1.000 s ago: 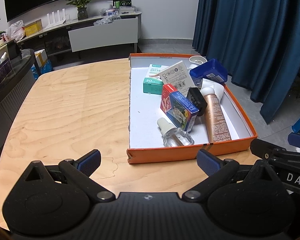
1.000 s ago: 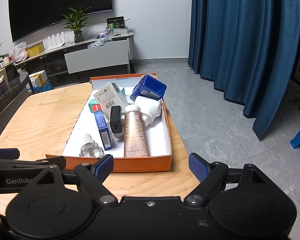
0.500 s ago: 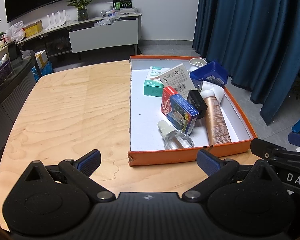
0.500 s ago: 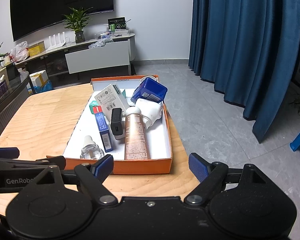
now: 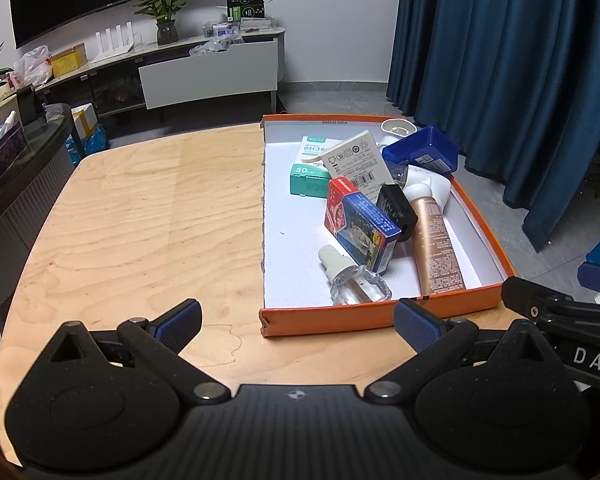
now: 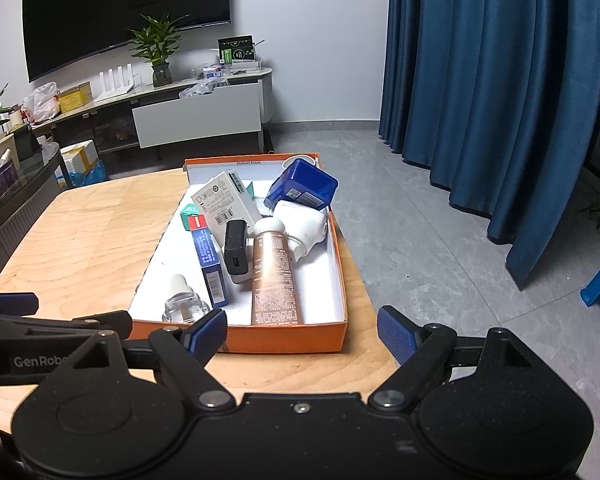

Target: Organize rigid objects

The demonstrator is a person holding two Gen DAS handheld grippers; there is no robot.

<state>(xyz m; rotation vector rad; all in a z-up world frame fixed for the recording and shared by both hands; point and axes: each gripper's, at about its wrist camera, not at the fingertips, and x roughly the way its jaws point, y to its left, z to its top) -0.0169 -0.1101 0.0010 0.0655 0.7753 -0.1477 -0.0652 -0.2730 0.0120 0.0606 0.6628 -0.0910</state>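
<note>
Counter [image 5: 132, 216]: wooden, carrying the orange box [image 5: 380, 320] at its right side. Box contents, jumbled: copper tube [image 5: 436, 248], blue-red carton [image 5: 360, 228], clear bottle [image 5: 352, 280]. Left gripper [image 5: 298, 322] and right gripper [image 6: 300, 332]: fingers spread wide, empty, short of the box's near wall.

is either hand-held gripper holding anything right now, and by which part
Nothing is held. The left hand-held gripper and the right hand-held gripper are both open, short of the orange box, with nothing between their fingers.
</note>
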